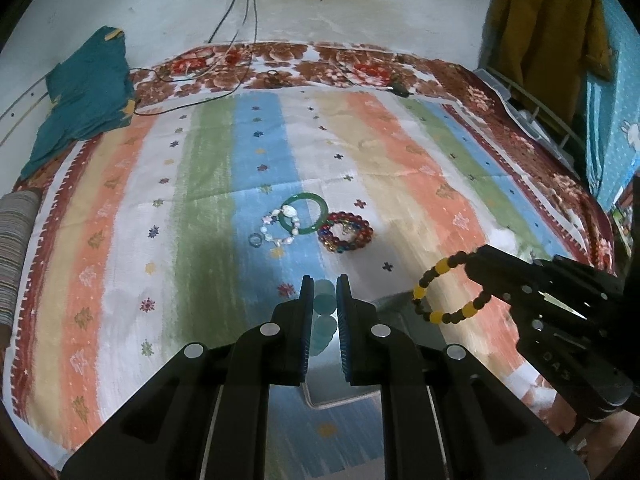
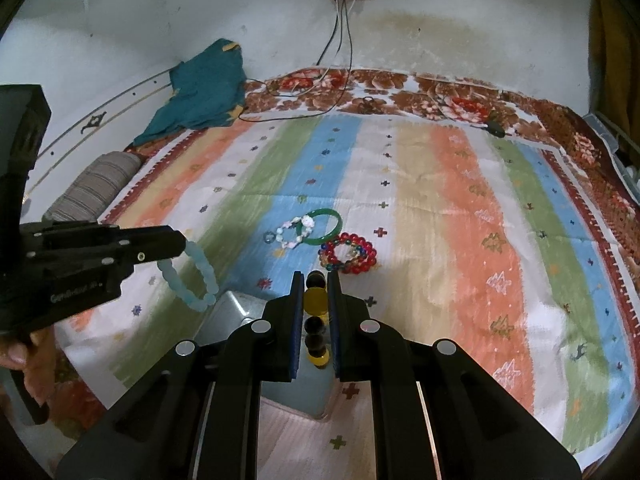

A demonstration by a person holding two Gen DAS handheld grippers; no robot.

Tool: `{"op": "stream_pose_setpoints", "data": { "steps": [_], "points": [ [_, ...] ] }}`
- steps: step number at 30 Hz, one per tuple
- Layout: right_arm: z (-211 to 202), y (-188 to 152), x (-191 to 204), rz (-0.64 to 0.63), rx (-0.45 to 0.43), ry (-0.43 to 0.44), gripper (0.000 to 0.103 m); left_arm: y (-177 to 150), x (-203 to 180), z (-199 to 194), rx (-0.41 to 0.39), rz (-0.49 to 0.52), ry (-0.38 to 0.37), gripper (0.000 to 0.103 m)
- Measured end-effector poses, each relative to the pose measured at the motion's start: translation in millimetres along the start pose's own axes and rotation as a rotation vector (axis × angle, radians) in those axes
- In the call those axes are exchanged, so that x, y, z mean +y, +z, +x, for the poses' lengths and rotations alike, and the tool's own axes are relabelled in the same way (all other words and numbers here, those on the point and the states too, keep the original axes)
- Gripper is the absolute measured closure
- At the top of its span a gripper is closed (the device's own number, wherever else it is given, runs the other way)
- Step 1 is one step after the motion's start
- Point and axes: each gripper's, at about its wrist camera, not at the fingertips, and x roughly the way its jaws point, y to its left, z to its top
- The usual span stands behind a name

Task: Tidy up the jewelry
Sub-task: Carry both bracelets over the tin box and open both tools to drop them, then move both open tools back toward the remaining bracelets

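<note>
On the bed's striped bedspread (image 1: pixel 400 152), a green bangle (image 1: pixel 305 213), a pearl bracelet (image 1: pixel 280 227), a small ring (image 1: pixel 255 240) and a red beaded bracelet (image 1: pixel 345 232) are lying clustered (at 12 o'clock from both fingers). The left hand-held gripper (image 1: pixel 325 304) is pinching a pale blue bead bracelet (image 2: pixel 192 276). The right hand-held gripper (image 2: pixel 316 312) is clamping a yellow-and-black bead bracelet (image 1: pixel 440 292) above a grey metal box (image 2: pixel 232 312).

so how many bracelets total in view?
5: pale blue beaded bracelet in left hand-held gripper, yellow-and-black one in right; green bangle, white pearl and red multicolour on bedspread.
</note>
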Motion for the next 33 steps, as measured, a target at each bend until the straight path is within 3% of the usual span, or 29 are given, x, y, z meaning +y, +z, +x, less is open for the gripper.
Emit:
{"op": "stream_pose_setpoints", "data": {
  "steps": [5, 6, 7, 10, 22, 33],
  "points": [
    [-1.1, -5.6, -0.6, 0.016, 0.009, 0.016, 0.09, -6.5, -5.1, 1.9, 0.027, 0.008, -0.015, 0.086],
    [-0.5, -6.3, -1.2, 0.019, 0.014, 0.016, 0.09, -6.3, -4.3, 2.8, 0.028, 0.006, -0.006, 0.07],
    [0.4, -6.9, -2.2, 0.022, 0.018, 0.011, 0.086, -5.7, -4.2, 2.7, 0.021, 0.008, 0.009, 0.064],
    [3.2, -5.8, -7.1, 0.029, 0.019, -0.019, 0.065, -4.7, -2.1, 4.1, 0.016, 0.01, 0.045, 0.061],
    [19.5, -5.1, -21.2, 0.057, 0.063, -0.031, 0.049, 4.9, 23.0, 17.2, 0.031, -0.065, 0.103, 0.041],
    [32.3, 1.5, -28.7, 0.083, 0.079, -0.026, 0.033, 19.4, 46.4, 29.5, 0.028, -0.131, 0.142, 0.032]
  ]
}}
